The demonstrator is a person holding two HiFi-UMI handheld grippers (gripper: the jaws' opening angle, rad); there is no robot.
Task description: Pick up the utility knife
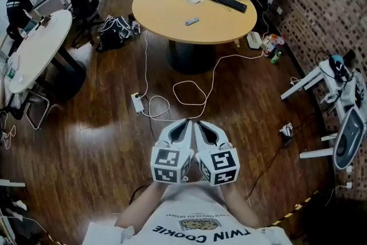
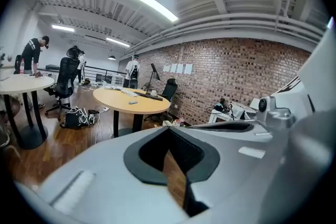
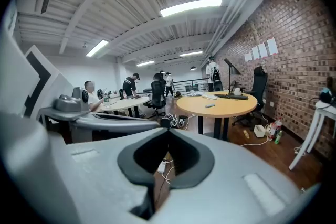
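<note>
Nothing is done yet. The left gripper (image 1: 185,123) and right gripper (image 1: 198,124) are clamped shut and empty. The likely utility knife (image 1: 192,21) lies at twelve o'clock on the round table (image 1: 166,11), well apart.

I hold my left gripper (image 1: 183,125) tight beside my right gripper (image 1: 201,125), forearms behind them, both jaw pairs closed and empty.
</note>
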